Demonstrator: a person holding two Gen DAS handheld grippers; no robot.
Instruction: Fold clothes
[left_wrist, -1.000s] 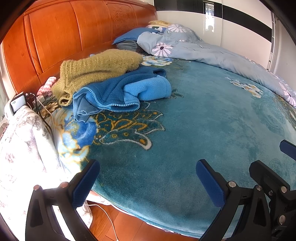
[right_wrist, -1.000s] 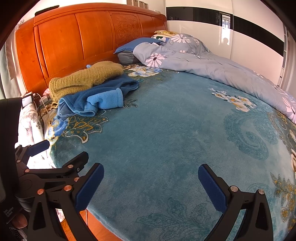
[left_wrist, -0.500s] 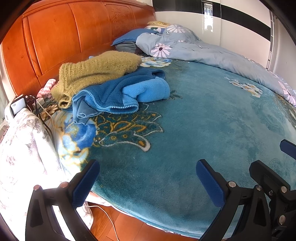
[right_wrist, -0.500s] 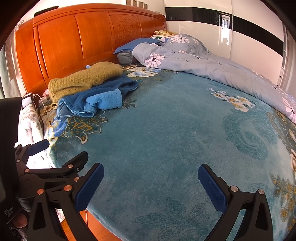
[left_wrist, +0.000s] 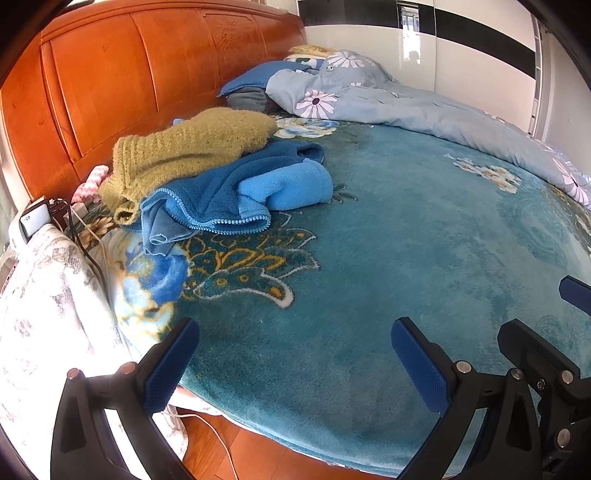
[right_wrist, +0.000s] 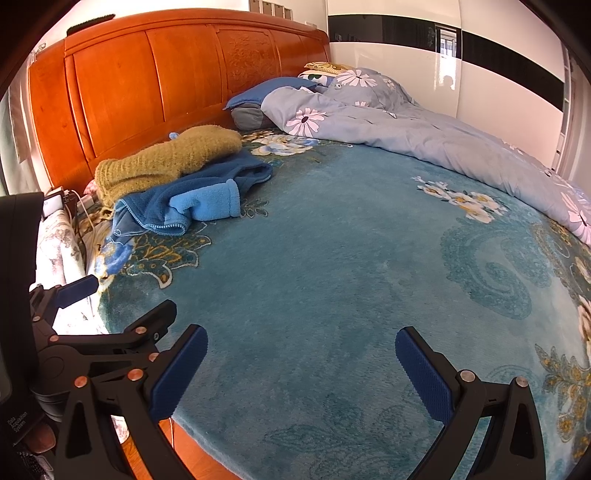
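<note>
The blue fleece jacket lies crumpled on the bed near the headboard, partly under the yellow-green sweater, ahead and to the left of both grippers. The left gripper is nearer (the right gripper stands beside it). Both jaws are spread wide and empty. Since the earlier frame, the left view has crept slightly closer.

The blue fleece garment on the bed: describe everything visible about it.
The blue fleece garment lies crumpled and unfolded on the teal floral blanket near the headboard. It is two-toned: darker blue body, a lighter blue sleeve-like part folded on top, and a blue zipper along its front edge. The olive knit sweater overlaps its far side. Neither gripper touches it.
</note>
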